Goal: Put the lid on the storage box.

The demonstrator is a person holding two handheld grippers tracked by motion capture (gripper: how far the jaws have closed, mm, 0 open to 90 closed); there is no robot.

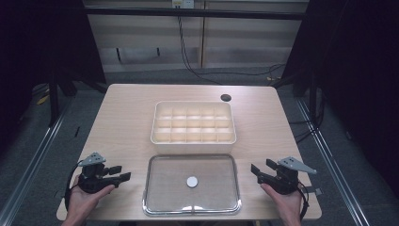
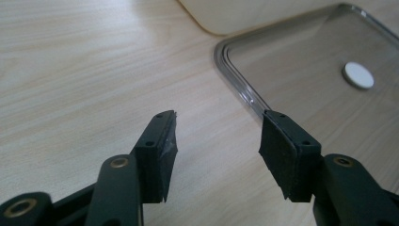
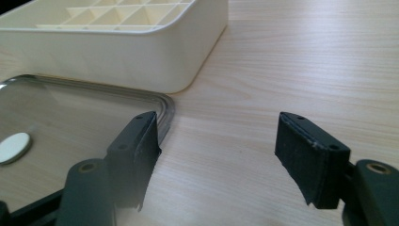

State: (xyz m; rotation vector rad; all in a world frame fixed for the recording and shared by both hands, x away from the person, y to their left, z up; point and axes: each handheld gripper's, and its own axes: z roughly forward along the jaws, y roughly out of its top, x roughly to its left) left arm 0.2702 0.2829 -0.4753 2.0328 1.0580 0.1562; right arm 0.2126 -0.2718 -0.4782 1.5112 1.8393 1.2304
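Nearest in the high view: clear lid (image 1: 192,184), flat on the table (image 1: 127,117) at the near edge, white round knob (image 1: 192,181) at its centre. Cream compartment tray (image 1: 193,137) sits just beyond the lid. Left gripper (image 1: 123,173) rests left of the lid, held in a hand (image 1: 87,197); right gripper (image 1: 256,169) rests right of the lid, in the other hand (image 1: 286,200). Both near the lid, neither touching it.

Left gripper view: left gripper (image 2: 217,141) jaws stand apart, nothing between them but bare table. Lid (image 2: 301,84) rim runs just beyond the right-hand jaw tip; knob (image 2: 358,75) farther in.

Right gripper view: right gripper (image 3: 216,136) jaws wide apart, holding nothing. Lid (image 3: 70,117) corner lies behind the left-hand jaw; tray (image 3: 117,59) wall beyond the lid.
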